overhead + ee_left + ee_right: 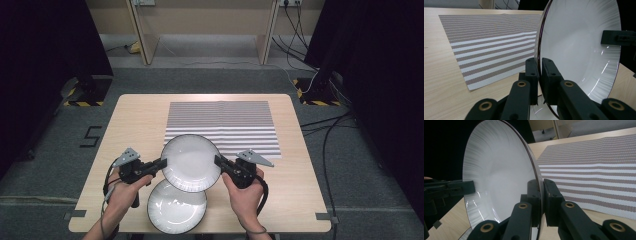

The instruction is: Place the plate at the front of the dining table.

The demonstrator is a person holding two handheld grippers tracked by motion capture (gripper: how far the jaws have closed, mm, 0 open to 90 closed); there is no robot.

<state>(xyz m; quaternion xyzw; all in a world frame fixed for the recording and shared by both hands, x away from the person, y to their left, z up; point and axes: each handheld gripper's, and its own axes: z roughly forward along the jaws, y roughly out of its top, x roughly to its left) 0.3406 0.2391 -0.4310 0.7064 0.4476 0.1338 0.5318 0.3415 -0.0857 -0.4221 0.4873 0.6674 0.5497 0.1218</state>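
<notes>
While pinched between left claw (163, 162), right claw (218, 161), plate (190, 162) raised

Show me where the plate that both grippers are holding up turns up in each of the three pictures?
High view: the lifted plate sits centre, between the left gripper and the right gripper, above a second plate.
Left gripper view: it stands on edge at right.
Right gripper view: it stands on edge at left.
Shared landmark: the striped mat.
</notes>
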